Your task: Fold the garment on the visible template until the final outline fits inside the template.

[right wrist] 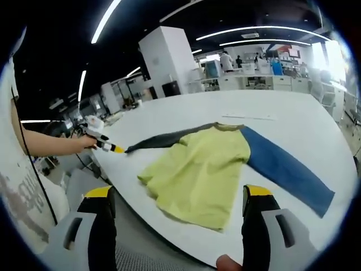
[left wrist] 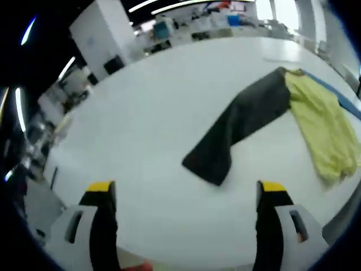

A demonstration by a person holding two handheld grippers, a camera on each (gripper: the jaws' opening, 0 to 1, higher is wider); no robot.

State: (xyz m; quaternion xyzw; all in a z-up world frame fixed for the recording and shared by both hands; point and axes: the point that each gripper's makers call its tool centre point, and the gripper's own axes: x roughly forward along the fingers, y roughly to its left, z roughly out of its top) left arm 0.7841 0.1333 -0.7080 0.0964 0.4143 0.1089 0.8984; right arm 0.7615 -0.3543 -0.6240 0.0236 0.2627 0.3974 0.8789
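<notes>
Left gripper (left wrist: 183,195): jaws spread wide, yellow-tipped, nothing between them, held above the white table (left wrist: 146,113). Garment (left wrist: 271,121) lying flat ahead of the fingers and off toward the right-hand fingertip, well apart from both. Dark sleeve (left wrist: 234,130) stretched out toward the fingers, its cuff end nearest, ahead of the gap between them and not touching either. Yellow-green body (left wrist: 327,130) beyond and to the right of the right-hand fingertip. Strip of blue (left wrist: 338,96) visible along the far edge of the yellow part.

Right gripper (right wrist: 179,197): jaws likewise wide apart, empty, poised at the near edge of the table (right wrist: 282,121). Garment (right wrist: 225,164) directly ahead of the fingers, its yellow-green body (right wrist: 197,172) centred over the gap, near hem closest to the fingertips but apart from them. Blue sleeve (right wrist: 287,169) running out past the right-hand fingertip. Dark sleeve (right wrist: 163,138) running away past the left-hand fingertip toward the far left.

In the right gripper view, left gripper seen at the end of the dark sleeve, held in a person's hand (right wrist: 84,141); yellow tip just beside the cuff, contact not determinable. Person's bare forearm and light shirt at the left edge.

Template outline on the table: cannot be made out. Background: white pillar (right wrist: 169,62), benches, ceiling strip lights.
</notes>
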